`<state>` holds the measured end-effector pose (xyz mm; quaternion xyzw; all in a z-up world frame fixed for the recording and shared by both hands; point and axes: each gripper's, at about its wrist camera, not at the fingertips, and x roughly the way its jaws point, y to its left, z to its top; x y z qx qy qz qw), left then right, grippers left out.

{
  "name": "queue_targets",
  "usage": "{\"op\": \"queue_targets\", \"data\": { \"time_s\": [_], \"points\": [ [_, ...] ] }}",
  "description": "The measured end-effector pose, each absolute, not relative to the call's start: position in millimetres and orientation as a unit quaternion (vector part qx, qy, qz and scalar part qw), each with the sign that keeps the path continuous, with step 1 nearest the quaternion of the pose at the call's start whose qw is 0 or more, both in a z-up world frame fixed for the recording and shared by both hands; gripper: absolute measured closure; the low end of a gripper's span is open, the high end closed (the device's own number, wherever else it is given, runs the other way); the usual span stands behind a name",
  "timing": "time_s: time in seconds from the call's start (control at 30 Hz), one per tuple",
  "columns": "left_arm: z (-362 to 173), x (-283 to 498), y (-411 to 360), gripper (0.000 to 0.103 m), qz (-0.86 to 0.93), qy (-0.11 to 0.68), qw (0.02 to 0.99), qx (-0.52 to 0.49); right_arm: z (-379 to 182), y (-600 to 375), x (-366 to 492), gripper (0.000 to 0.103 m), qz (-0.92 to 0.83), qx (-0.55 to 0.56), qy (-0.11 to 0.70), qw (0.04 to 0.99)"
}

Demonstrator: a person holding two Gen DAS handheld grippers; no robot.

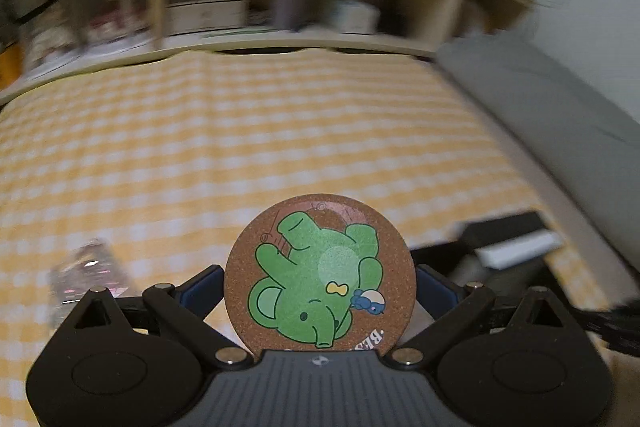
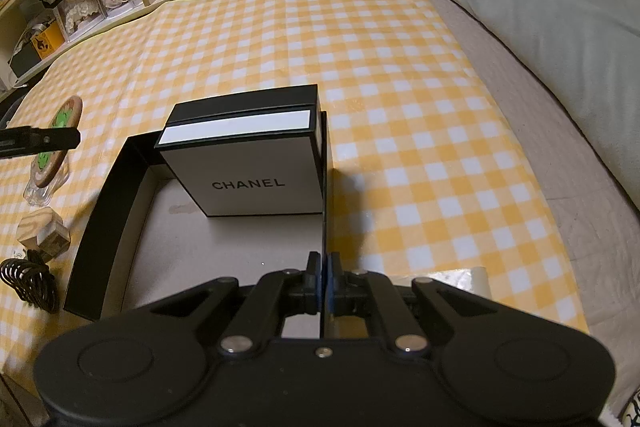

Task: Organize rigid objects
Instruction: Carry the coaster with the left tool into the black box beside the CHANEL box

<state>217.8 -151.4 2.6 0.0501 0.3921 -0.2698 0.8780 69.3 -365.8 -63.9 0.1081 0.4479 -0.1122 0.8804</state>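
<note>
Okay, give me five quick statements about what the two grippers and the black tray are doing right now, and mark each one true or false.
1. The left gripper holds a round cork coaster with a green elephant. True.
2. The right gripper is wide open above the cloth. False: it is shut on the right wall of the black tray.
3. A white Chanel box stands inside the tray. True.
4. The tray lies on a plain blue cloth. False: the checkered cloth is yellow and white.
5. A small wooden block sits inside the tray. False: it is outside, left of it.
</note>
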Motion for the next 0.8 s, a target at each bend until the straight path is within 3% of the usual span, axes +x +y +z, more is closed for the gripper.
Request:
{"op": "queue_targets", "data": {
  "time_s": [0.43,0.8],
  "points": [
    [-33.4,155.1,-214.0,0.004,-0.425,0.378,0.808,0.152,-64.0,-366.7,69.2,0.099,-0.112,0.109,0.448,0.88],
    [-70.3,150.4,-245.3,0.004,-0.456,0.381,0.792,0.137,-63.3,-366.4,70.2,0.099,-0.112,0.114,0.45,0.879]
  ]
}}
